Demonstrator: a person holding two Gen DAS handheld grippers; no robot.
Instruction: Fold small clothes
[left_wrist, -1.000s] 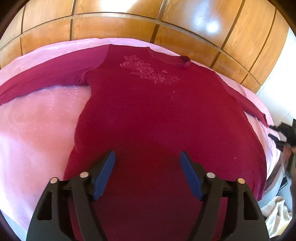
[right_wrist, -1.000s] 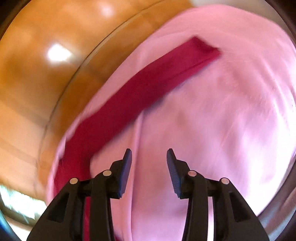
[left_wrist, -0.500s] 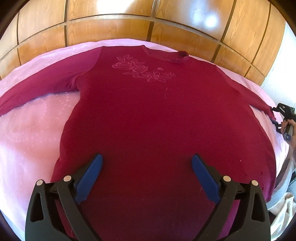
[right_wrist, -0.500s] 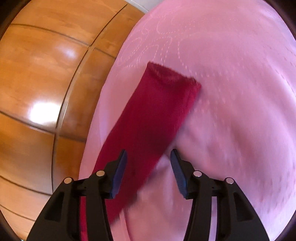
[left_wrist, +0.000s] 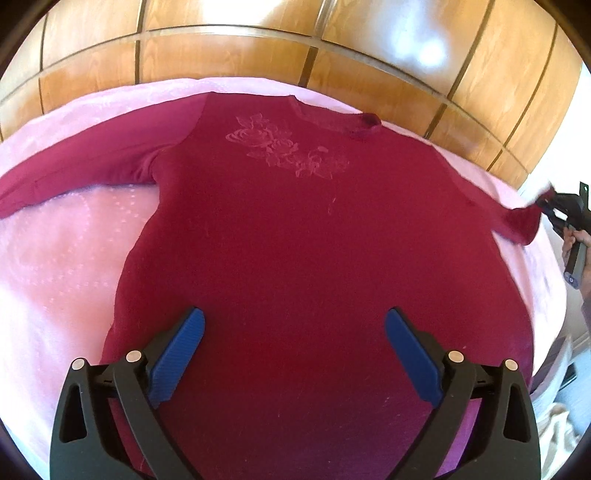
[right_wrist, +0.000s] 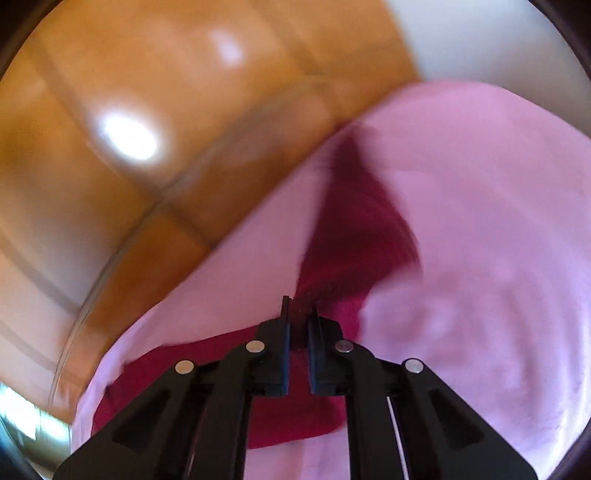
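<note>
Broadly, a pink bedspread (left_wrist: 55, 266) fills both views beneath the claws, backed by wooden panelling (left_wrist: 236, 48) beyond them, and on it a dark red long-sleeved top (left_wrist: 295, 240) lies flat, front up, stretching ahead of the left claw (left_wrist: 293, 328). Its hem runs under that claw and out of the lower edge, so the bottom of the garment is cut off. The left claw hovers over the lower body of the top with its blue pads spread wide, nothing between them; they have just been opening and now stand farther apart than a second ago. Far to its right, the right claw (right_wrist: 298, 314) is pressed together on the cuff of the right sleeve (right_wrist: 354, 236), having just closed from the half-open stance it had earlier; the sleeve, then flat on the spread, is now lifted and bunched ahead of its tips. That view is badly smeared, so the exact bite on the cloth is hard to make out. A hand (left_wrist: 574, 240) on the right claw's handle shows at the frame edge.
</note>
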